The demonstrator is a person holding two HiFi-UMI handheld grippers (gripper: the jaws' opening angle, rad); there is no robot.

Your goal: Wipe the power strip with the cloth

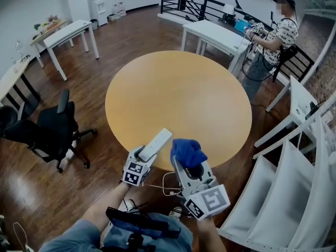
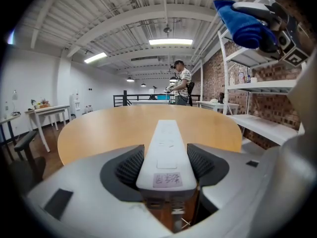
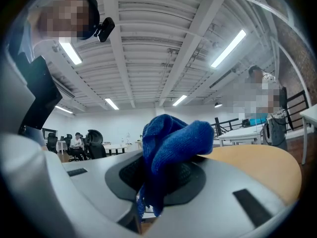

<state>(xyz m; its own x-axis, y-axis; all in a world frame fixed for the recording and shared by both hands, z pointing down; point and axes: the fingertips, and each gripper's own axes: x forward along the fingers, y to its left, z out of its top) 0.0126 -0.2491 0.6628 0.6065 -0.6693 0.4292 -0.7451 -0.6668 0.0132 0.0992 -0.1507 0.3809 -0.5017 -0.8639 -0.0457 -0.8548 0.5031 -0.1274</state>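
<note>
A white power strip (image 1: 156, 144) lies on the near edge of the round wooden table (image 1: 178, 93), pointing away from me. My left gripper (image 1: 146, 153) stands open around its near end. In the left gripper view the strip (image 2: 166, 152) lies between the dark pads (image 2: 130, 166), which do not press on it. My right gripper (image 1: 188, 165) is just to the right, shut on a bunched blue cloth (image 1: 186, 151). In the right gripper view the cloth (image 3: 171, 143) bulges up from between the jaws. The left gripper view also shows the cloth (image 2: 242, 24), at the upper right.
A black office chair (image 1: 47, 127) stands left of the table. White desks (image 1: 68, 33) (image 1: 218, 35) are at the back, with a person (image 1: 273, 41) by the right one. White shelving (image 1: 294, 182) stands close on my right. A white cable (image 1: 168, 185) hangs below the table edge.
</note>
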